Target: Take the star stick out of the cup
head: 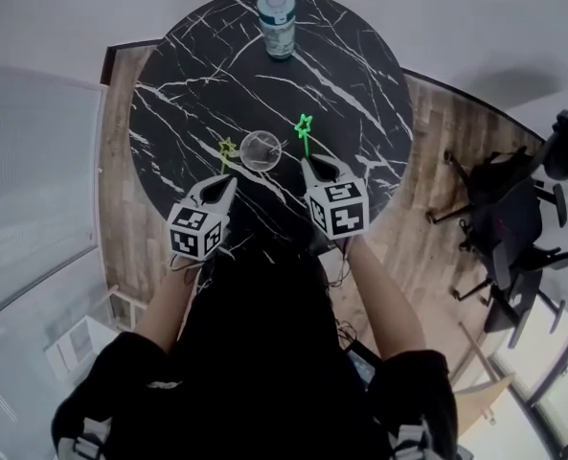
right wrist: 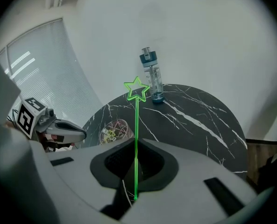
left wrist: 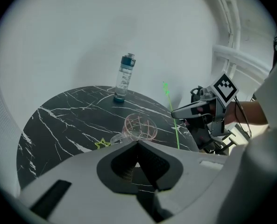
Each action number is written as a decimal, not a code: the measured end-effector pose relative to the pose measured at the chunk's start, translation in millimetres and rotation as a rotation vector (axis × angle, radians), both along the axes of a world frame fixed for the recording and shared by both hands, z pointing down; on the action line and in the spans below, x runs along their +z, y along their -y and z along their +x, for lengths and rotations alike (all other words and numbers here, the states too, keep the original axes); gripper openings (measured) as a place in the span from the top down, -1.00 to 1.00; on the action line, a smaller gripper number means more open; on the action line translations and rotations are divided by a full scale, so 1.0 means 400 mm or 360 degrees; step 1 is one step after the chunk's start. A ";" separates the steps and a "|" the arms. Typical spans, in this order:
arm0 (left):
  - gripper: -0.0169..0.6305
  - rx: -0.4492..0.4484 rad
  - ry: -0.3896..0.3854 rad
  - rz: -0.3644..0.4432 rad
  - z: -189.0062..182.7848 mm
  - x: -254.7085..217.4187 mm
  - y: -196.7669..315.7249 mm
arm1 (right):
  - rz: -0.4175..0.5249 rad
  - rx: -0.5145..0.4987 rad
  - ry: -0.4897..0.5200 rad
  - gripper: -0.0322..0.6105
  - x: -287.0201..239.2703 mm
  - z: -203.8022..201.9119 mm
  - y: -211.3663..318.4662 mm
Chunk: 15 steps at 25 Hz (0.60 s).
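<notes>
A clear cup (head: 261, 150) stands near the middle of the round black marble table (head: 360, 75). My right gripper (head: 314, 164) sits just right of the cup, shut on the stem of a green star stick (right wrist: 137, 88). That stick points up and away, clear of the cup. A yellow star stick (head: 228, 148) lies flat on the table to the left of the cup. Its stem runs under the tip of my left gripper (head: 228, 180), whose jaws look shut. I cannot see any stem between them in the left gripper view, where the yellow star (left wrist: 102, 144) lies left of the cup (left wrist: 140, 127).
A water bottle (head: 277, 22) with a blue cap stands upright at the table's far edge. Dark office chairs (head: 513, 218) stand on the wooden floor to the right. A white wall and a window blind are on the left.
</notes>
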State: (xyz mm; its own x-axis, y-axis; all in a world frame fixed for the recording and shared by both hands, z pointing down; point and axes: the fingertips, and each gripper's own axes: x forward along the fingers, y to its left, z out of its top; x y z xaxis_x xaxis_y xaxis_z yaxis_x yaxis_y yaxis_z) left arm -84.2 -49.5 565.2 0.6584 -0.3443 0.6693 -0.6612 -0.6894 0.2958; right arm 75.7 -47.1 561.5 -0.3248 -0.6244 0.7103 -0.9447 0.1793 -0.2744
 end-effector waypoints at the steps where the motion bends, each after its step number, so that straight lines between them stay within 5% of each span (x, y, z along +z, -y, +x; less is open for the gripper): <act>1: 0.95 0.0004 0.0005 -0.0005 0.002 0.004 -0.004 | -0.0020 0.0014 0.0013 0.87 0.011 -0.001 -0.008; 6: 0.95 0.0025 0.0014 -0.0039 0.014 0.026 -0.023 | -0.0179 0.0145 0.0137 0.87 0.082 -0.009 -0.051; 15: 0.95 0.0030 0.0035 -0.0095 0.024 0.063 -0.049 | -0.0286 0.0184 0.0125 0.87 0.155 -0.017 -0.091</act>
